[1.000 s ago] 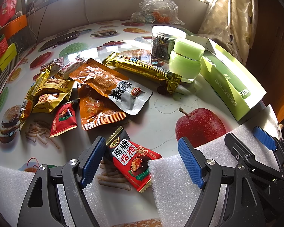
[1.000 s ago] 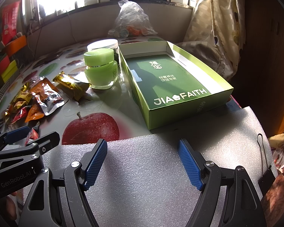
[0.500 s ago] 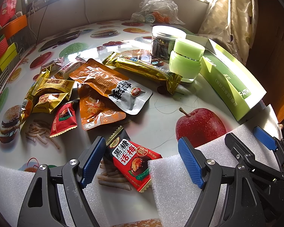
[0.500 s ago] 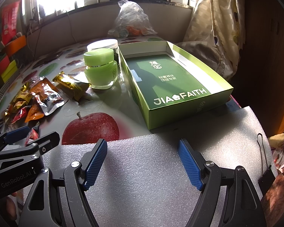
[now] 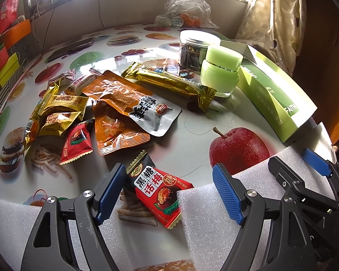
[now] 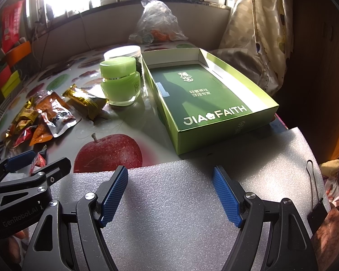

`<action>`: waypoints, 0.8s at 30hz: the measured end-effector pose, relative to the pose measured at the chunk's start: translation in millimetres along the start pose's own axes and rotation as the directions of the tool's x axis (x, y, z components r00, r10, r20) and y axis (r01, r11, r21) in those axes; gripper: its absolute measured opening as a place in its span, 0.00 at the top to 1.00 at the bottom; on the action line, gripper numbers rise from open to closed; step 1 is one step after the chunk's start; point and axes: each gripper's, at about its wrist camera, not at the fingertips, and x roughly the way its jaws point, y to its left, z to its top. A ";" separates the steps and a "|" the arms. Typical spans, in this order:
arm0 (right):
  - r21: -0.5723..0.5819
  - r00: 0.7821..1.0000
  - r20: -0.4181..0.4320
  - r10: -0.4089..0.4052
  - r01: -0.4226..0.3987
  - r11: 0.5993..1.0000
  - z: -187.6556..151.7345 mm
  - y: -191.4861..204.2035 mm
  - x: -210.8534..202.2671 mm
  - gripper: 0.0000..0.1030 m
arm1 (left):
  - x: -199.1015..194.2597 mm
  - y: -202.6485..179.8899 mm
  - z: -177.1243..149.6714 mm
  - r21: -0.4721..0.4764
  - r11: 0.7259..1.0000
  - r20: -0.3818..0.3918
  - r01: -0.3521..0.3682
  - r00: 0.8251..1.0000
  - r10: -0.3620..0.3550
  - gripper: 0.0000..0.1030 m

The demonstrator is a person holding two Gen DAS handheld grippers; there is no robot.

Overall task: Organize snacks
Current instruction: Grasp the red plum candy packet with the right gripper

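We judge the sorting has not begun: the left gripper hangs wide and empty over the red candy packet at lower centre of its view, so our next move is to lower and close on it. The right gripper, equally wide and empty, waits over white foam below the empty green box. The packet is flat, glossy and crinkled, lying apart from the snack pile at left on the worktop.

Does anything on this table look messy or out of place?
Yes. The snack packets lie in a loose, overlapping heap on the table's left side, and one red packet sits apart near the left tongs. The green box stands open with no snacks inside.
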 end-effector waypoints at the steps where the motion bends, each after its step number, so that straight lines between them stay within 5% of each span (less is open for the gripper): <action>1: 0.001 1.000 -0.007 0.005 -0.005 1.000 1.8 -1.9 0.0 0.25 | -1.1 3.2 0.3 -0.013 1.000 -0.006 0.019 1.000 -0.019 0.24; 10: -0.092 0.992 0.065 0.106 -0.100 0.991 13.8 19.1 -18.3 0.26 | -33.3 35.4 5.4 -0.069 0.996 0.024 0.058 0.998 -0.056 0.24; 17: -0.257 0.955 -0.025 0.295 -0.292 0.921 25.7 60.1 -18.9 0.29 | -64.0 86.2 16.3 -0.157 0.987 0.121 0.030 0.993 -0.011 0.24; 24: -0.359 0.921 -0.133 0.366 -0.389 0.849 28.5 100.6 -4.4 0.38 | -61.0 118.5 11.2 -0.224 0.975 0.104 -0.003 0.994 0.027 0.24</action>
